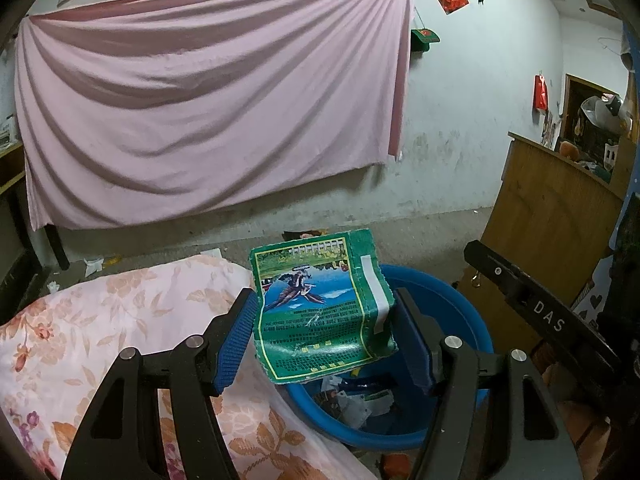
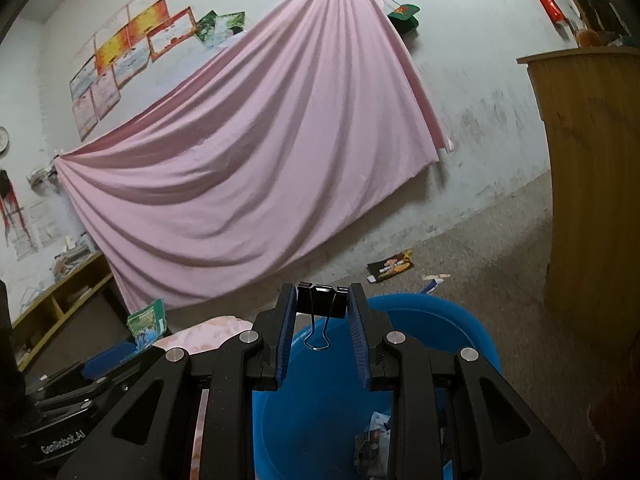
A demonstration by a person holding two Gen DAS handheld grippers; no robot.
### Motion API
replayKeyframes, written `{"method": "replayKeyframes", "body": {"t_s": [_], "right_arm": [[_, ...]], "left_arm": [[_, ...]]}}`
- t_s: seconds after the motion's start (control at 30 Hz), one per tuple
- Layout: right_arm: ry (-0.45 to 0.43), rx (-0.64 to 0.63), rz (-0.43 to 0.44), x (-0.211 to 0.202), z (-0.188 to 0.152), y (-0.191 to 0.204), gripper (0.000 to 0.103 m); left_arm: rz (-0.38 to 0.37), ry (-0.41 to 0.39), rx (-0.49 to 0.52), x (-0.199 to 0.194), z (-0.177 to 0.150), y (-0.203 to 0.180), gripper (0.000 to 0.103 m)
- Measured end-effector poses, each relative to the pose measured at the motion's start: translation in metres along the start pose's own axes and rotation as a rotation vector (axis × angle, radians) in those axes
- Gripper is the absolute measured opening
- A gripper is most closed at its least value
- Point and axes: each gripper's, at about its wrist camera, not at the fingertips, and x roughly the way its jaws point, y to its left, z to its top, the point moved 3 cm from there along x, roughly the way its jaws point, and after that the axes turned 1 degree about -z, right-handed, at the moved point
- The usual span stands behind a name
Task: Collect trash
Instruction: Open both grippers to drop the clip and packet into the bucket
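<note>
Your left tongs [image 1: 326, 320] are clenched on a green printed packet [image 1: 320, 308], held above the blue basin [image 1: 460, 312] beside the floral bedding [image 1: 120, 312]. Your right tongs [image 2: 322, 312] grip a black binder clip [image 2: 321, 300] over the same basin [image 2: 440, 320], which already contains scraps. A dark wrapper [image 2: 390, 267] lies on the floor.

glossy plastic basin [image 1: 460, 300]; matt pink cloth [image 1: 200, 112]; woven green bag [image 1: 320, 308].
</note>
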Motion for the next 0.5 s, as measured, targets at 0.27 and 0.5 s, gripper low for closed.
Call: {"method": "replayKeyframes", "body": {"t_s": [0.27,0.5], "right_arm": [[0.024,0.012,-0.002,0.0028,-0.0022,-0.0046,0.032],[0.026,0.014,0.000,0.0030,-0.0028,-0.0063,0.039]], "left_arm": [[-0.006,0.034,-0.034,0.0054,0.0002,0.0072,0.064],[-0.010,0.044,-0.041,0.0038,0.0004,0.0098,0.065]]}}
